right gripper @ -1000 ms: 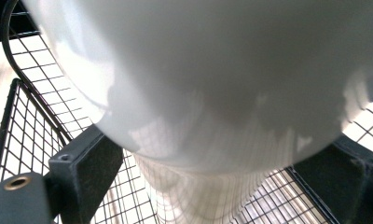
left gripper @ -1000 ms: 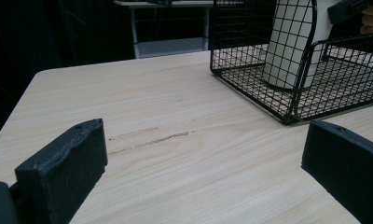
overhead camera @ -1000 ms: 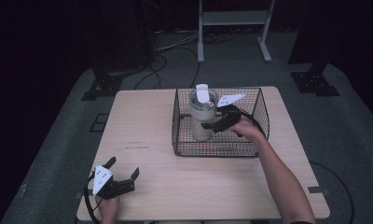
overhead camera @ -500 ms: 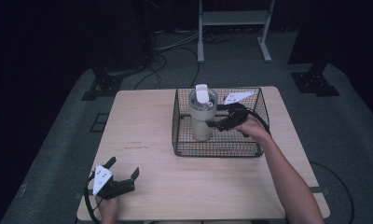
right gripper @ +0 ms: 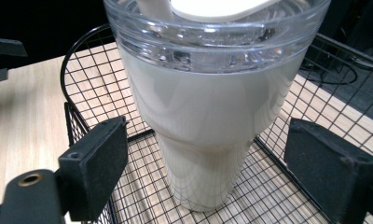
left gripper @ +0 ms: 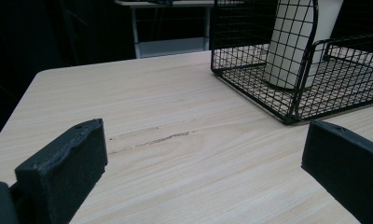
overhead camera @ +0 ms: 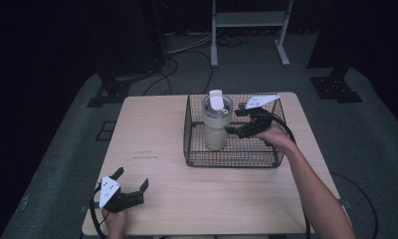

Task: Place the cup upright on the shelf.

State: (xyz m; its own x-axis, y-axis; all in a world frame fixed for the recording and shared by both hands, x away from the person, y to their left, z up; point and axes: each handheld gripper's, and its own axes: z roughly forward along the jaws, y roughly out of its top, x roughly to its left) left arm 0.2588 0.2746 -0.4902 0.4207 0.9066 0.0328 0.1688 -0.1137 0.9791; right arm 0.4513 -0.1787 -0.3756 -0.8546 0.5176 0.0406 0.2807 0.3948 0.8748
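A cream tumbler [overhead camera: 216, 130] with a clear lid stands upright in the left part of a black wire basket [overhead camera: 232, 163] on the wooden table. My right gripper [overhead camera: 233, 122] is inside the basket just right of the tumbler, open. In the right gripper view the tumbler [right gripper: 208, 116] stands close ahead of the right gripper [right gripper: 222, 158], whose jaws stand wide on either side of it without touching. My left gripper [overhead camera: 132, 178] rests open and empty near the table's front left corner. In the left gripper view the left gripper [left gripper: 203, 168] faces bare wood, with the basket [left gripper: 250, 70] and tumbler [left gripper: 292, 42] beyond.
The table [overhead camera: 152, 129] has bare wood left of and in front of the basket. The basket's right half holds nothing but my right hand. On the floor behind the table are cables [overhead camera: 172, 64] and a metal stand [overhead camera: 249, 20].
My right gripper has drawn back a little to the right, away from the tumbler. The tumbler and the left gripper have not moved.
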